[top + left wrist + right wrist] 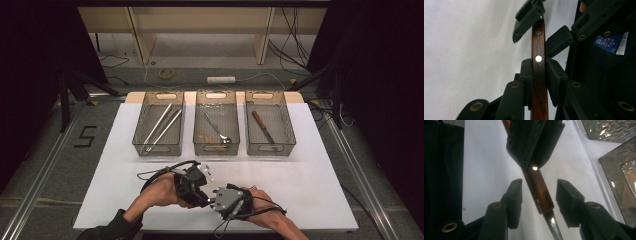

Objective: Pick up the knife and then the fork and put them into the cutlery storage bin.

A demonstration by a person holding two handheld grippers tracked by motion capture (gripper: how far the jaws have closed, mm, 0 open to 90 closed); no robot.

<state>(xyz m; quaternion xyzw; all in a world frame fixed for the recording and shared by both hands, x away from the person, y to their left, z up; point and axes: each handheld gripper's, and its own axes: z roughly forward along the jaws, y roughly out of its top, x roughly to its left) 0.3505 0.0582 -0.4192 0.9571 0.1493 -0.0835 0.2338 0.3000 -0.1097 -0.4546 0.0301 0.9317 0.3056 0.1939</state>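
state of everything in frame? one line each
left gripper: shut on the wooden knife handle
right gripper: open, jaws either side of the handle, pads not touching
left bin: holds two metal rods
middle bin: holds a spoon
right bin: holds a knife

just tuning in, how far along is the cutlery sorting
Done: three bins hold chopsticks, a spoon and a knife. In hand: left tool clamps a wooden-handled knife; right tool straddles it, not yet gripping. Left: binning this knife.
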